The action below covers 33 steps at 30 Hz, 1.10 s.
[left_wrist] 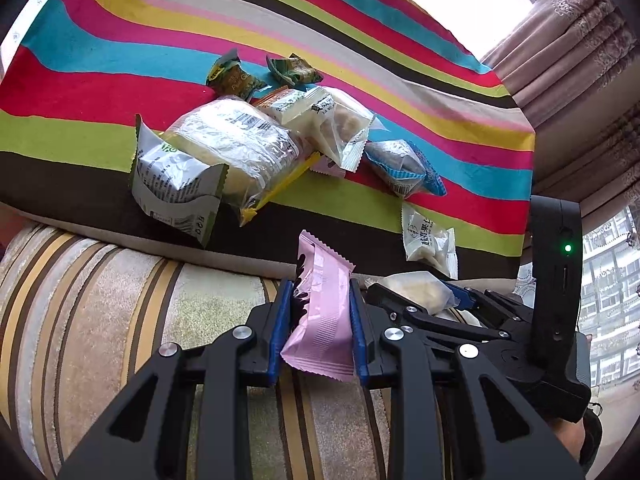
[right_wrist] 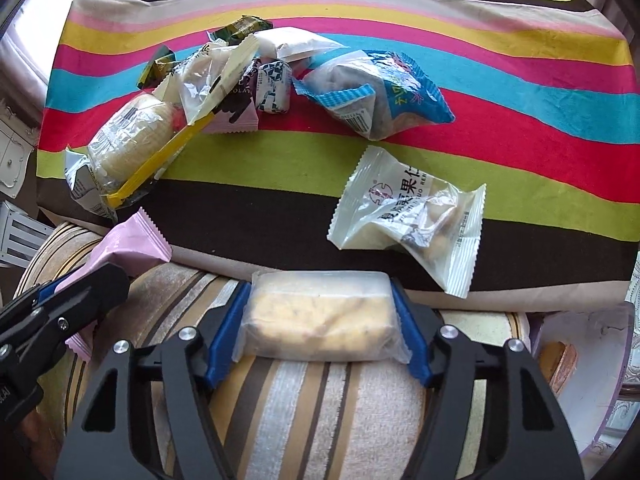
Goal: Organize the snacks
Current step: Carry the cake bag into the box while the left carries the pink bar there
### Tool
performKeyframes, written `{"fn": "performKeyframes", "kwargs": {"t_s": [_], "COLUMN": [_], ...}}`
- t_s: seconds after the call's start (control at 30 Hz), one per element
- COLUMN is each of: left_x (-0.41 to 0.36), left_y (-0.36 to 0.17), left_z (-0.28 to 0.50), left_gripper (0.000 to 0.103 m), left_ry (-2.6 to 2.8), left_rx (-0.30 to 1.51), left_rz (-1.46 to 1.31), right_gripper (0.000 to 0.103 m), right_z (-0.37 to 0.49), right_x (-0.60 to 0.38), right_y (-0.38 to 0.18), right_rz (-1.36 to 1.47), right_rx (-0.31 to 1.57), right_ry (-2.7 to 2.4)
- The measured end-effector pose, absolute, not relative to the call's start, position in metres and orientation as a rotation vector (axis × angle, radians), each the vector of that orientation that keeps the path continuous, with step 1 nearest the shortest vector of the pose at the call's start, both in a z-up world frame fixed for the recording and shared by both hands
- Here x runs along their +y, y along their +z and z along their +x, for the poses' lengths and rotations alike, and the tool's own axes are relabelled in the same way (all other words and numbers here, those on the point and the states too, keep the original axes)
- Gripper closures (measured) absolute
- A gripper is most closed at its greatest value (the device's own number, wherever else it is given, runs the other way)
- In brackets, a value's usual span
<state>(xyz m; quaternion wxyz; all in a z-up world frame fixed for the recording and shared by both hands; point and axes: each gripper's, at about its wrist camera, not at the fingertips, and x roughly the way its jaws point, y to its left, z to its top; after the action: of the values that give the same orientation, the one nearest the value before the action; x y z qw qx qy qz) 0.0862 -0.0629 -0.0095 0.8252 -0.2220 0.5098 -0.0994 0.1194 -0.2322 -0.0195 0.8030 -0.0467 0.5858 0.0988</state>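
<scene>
Your left gripper (left_wrist: 318, 312) is clamped narrow on a pink wrapper (left_wrist: 320, 304), blue pads pressing both long sides; the packet stands tilted up out of the jaws, its serrated top past the fingertips. Your right gripper (right_wrist: 320, 320) holds a clear packet of yellow cake (right_wrist: 320, 316) crosswise, a pad against each short end, jaws about half wide.

Both pairs of jaws sit over the striped beige cushion (right_wrist: 320, 408). Just ahead of the fingertips runs the near edge of the rainbow-striped cloth (right_wrist: 520, 92), brown band first.

Ahead and right of your right jaws: a white nut packet (right_wrist: 408, 216) lying alone, bare cloth round it. Beyond it, a blue-edged packet (right_wrist: 380, 96). Ahead and left: the heap, with a yellow-edged clear bag (right_wrist: 136, 148) nearest. Between heap and nut packet the brown and green bands lie open.

Right view only: a small white-and-blue wrapped sweet (right_wrist: 274, 88) and a second pink packet tucked in the heap; white furniture off the cloth's left edge.

Left view only: a green-and-white bag (left_wrist: 176, 184) leaning at the heap's near end, curtains (left_wrist: 580, 36) and window beyond the cloth's far right corner, and your right gripper seen side-on just right of the left jaws.
</scene>
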Motion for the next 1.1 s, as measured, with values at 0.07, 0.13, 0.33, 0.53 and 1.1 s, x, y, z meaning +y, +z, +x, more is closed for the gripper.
{"fn": "performKeyframes", "kwargs": {"t_s": [0.07,0.13,0.33,0.53,1.1], "left_x": [-0.065,-0.066,-0.076,-0.092,-0.178], "left_y": [-0.007,-0.004,0.006,0.013,0.025], "left_z": [0.084,0.082,0.078,0.074,0.075], "left_gripper": [0.078,0.078,0.078,0.078,0.078], "left_ry": [-0.202,-0.192,-0.183,-0.191,-0.31], "left_rx": [1.075,1.065,1.04,1.03,1.039], "left_rz": [-0.454,-0.435,-0.378,-0.33,-0.178], "right_gripper": [0.038,0.038,0.038,0.038,0.038], "right_z": [0.115,0.109,0.104,0.095,0.069], "right_x": [-0.237,-0.243,-0.265,-0.293,-0.384], "right_y": [-0.015,-0.009,0.013,0.025,0.026], "right_rz": [-0.076,-0.063,-0.026,0.009,0.124], "right_rx": [1.237,1.221,1.171,1.125,1.055], "right_ry": [0.222,0.225,0.226,0.227,0.105]}}
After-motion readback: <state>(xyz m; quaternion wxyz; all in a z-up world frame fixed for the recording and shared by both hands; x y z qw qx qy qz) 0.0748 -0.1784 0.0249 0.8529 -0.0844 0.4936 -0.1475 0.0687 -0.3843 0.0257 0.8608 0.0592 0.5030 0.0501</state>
